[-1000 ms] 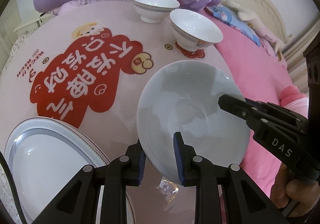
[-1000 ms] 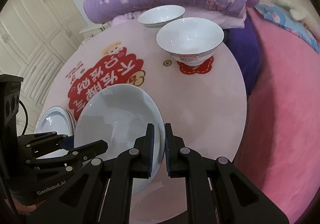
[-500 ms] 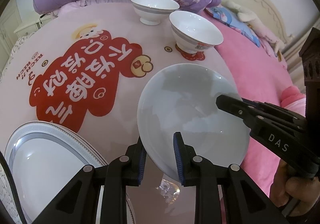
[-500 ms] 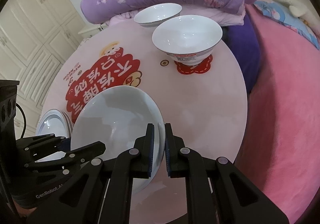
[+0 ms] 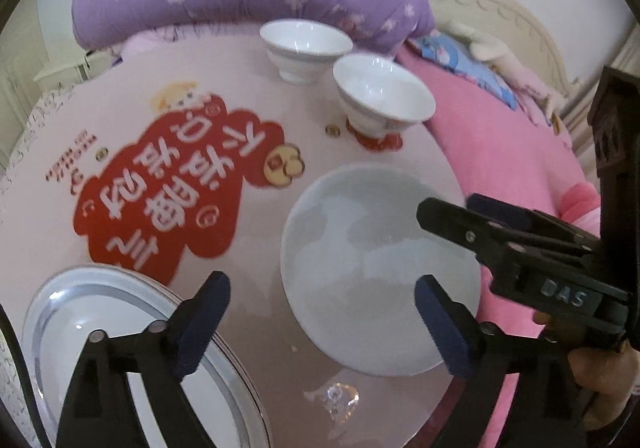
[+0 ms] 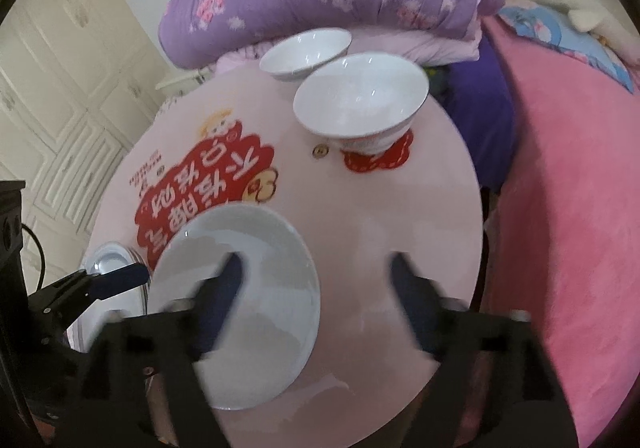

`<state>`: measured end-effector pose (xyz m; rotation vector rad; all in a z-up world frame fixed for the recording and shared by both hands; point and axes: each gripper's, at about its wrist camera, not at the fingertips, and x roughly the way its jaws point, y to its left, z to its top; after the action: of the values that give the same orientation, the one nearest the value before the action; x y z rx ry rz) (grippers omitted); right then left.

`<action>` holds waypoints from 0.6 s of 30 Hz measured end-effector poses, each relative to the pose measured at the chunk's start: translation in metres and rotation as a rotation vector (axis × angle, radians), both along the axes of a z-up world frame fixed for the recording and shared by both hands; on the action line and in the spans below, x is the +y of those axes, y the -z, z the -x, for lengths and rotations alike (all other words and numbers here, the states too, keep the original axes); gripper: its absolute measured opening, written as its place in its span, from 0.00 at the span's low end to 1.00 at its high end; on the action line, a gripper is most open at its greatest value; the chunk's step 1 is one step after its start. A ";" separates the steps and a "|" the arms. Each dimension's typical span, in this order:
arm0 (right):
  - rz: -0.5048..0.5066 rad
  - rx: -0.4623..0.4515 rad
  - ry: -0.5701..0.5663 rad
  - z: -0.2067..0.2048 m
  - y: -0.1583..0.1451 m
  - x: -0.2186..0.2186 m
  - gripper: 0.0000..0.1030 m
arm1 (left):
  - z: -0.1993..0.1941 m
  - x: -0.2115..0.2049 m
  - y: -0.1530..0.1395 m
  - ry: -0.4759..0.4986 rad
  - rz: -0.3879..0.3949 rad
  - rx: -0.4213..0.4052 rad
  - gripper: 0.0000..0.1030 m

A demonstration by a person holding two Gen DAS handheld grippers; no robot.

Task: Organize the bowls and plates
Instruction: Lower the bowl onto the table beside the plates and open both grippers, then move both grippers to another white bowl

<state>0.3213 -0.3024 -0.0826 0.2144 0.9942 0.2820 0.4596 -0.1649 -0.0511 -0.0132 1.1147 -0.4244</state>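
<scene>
sitting on table (image 5: 248, 60): 2 bowls (image 5: 306, 44), 2 plates (image 5: 380, 268)

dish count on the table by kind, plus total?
Bowls: 2, the far bowl and the near bowl.
Plain plates: 1, the pale plate.
Rimmed plates: at least 1, the rimmed plate; it may be a stack, count unclear.
Total: 4 at least.
</scene>
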 end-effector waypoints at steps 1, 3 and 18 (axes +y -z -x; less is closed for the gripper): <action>-0.005 -0.008 0.002 0.000 -0.002 -0.001 0.87 | 0.001 0.002 -0.002 -0.001 0.001 -0.005 0.92; -0.016 -0.026 0.010 -0.002 -0.005 -0.004 0.98 | 0.001 0.006 -0.005 -0.006 0.006 -0.012 0.98; -0.033 -0.118 0.014 -0.032 -0.040 -0.011 1.00 | -0.030 0.038 -0.047 -0.125 0.038 -0.081 0.99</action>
<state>0.3533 -0.3135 -0.0427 0.2315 0.8720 0.2952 0.4891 -0.1269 -0.0041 -0.0978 1.0196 -0.3318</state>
